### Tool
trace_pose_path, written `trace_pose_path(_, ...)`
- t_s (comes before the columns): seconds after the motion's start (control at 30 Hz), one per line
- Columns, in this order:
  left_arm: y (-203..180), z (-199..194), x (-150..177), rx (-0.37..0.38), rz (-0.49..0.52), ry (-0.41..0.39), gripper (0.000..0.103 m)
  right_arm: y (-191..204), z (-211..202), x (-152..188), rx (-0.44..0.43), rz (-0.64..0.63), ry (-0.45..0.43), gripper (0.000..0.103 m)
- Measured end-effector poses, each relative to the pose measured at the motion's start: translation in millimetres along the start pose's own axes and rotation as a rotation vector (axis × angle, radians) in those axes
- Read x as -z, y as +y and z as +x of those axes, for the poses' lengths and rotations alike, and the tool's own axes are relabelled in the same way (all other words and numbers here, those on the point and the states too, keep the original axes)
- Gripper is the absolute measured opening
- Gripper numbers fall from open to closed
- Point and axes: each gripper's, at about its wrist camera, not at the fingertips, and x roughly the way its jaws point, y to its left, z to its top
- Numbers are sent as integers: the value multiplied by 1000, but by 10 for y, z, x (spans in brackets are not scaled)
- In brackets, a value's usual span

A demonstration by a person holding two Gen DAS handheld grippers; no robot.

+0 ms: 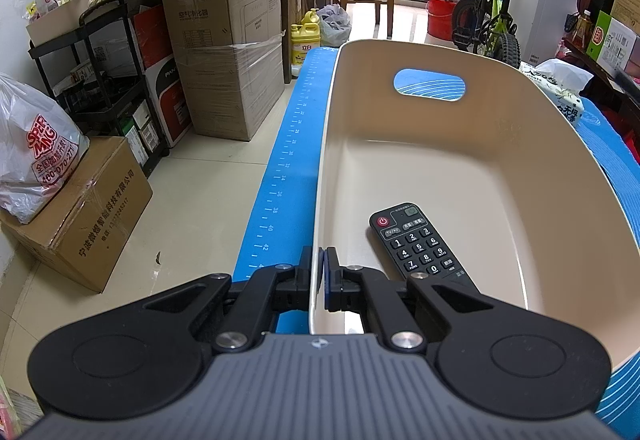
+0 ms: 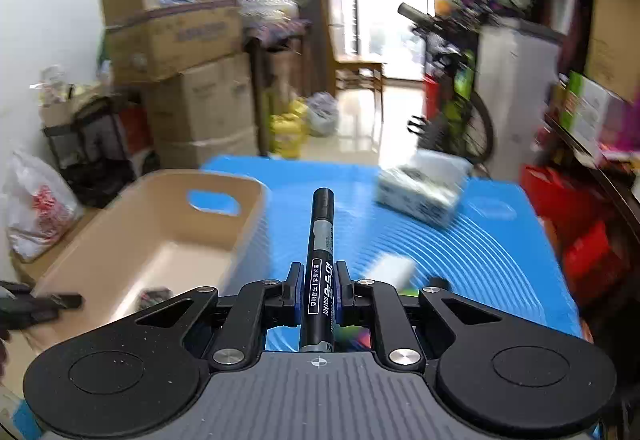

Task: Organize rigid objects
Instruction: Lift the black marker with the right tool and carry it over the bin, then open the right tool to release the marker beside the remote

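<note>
A beige plastic bin (image 1: pixel 560 143) stands on a blue mat (image 1: pixel 288 143). A black remote control (image 1: pixel 420 246) lies inside it near the front. My left gripper (image 1: pixel 319 260) is shut on the bin's near left rim, one finger outside the wall and one inside. My right gripper (image 2: pixel 318 280) is shut on a black marker (image 2: pixel 320 236) that points forward, held above the mat (image 2: pixel 480 240) just right of the bin (image 2: pixel 120 232). The right wrist view is blurred. The left gripper's tip shows at its left edge (image 2: pixel 36 306).
A tissue pack (image 1: pixel 560 91) lies on the mat beyond the bin; it also shows in the right wrist view (image 2: pixel 420 191). A white block (image 2: pixel 392 272) and a colourful object (image 2: pixel 356 336) lie on the mat under my right gripper. Cardboard boxes (image 1: pixel 224 51) and a bicycle (image 1: pixel 492 19) stand on the floor.
</note>
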Motion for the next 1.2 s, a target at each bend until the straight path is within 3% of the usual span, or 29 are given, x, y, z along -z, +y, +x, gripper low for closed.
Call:
trace_pose_path(0.23,25,-9,-6,7,-1,-2,5,575,245,-205,-84,-81,-7,23)
trace_pose_path(0.43,43,-26,-10,17,-8,-11,5,953,578,-274,-113,-126,40,23)
trace_pose_path(0.73,44,-11,-14,20,-11,-10,5,1354,1256,-81,-110,-186,215,23)
trace_pose_path(1.2,18,0,-24,16,-6,-12,5,1558,1726,15,-105,-276,472,23)
